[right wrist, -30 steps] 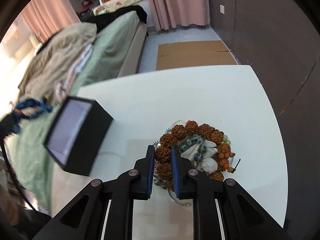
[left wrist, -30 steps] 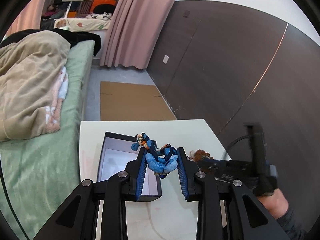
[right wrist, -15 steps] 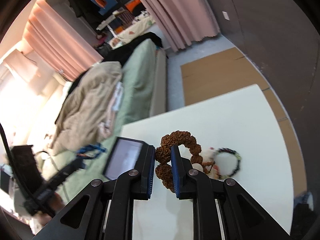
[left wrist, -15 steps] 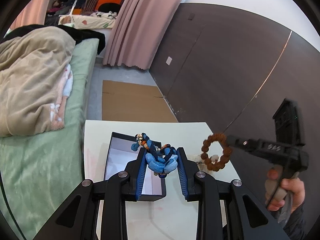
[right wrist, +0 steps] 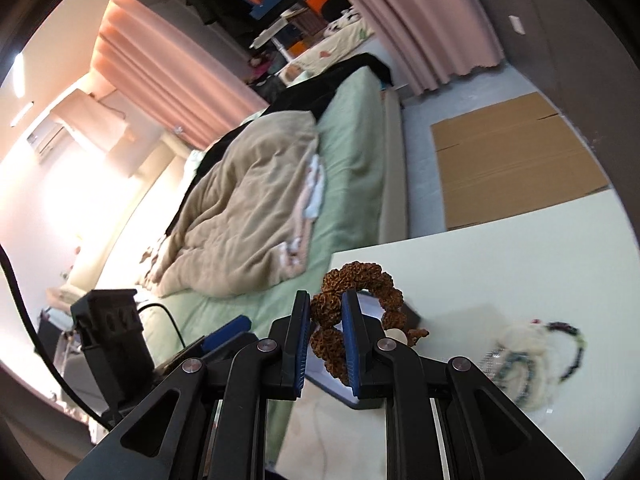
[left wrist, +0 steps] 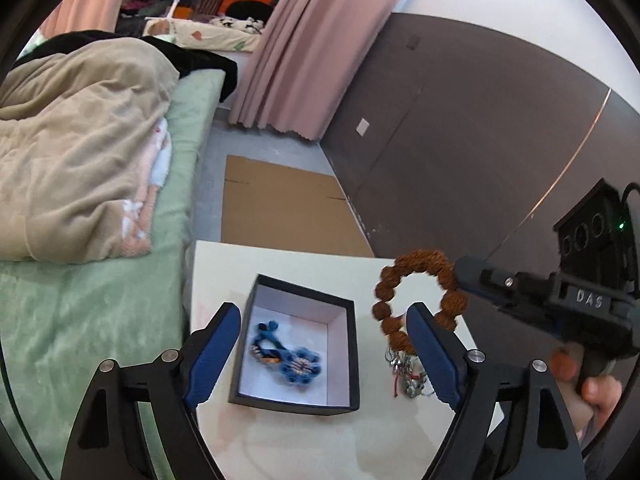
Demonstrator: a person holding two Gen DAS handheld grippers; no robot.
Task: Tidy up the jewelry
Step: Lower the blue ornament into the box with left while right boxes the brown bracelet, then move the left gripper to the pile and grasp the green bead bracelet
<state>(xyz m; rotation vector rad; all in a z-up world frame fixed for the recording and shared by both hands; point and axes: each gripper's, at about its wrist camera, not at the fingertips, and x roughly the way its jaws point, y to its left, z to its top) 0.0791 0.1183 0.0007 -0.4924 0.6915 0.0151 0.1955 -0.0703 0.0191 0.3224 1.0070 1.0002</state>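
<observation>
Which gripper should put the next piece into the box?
Right. The right gripper already grips the brown bead bracelet near the box; the left gripper is open, holding nothing.

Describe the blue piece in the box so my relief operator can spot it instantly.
Find the white table beside the green bed; on it sits an open black box with a white interior. The blue braided bracelet lies inside, unlike the brown beaded bracelet held aloft.

Brown bracelet [left wrist: 416, 292], black box [left wrist: 298, 344] (white inside), blue ornament [left wrist: 290, 364].
</observation>
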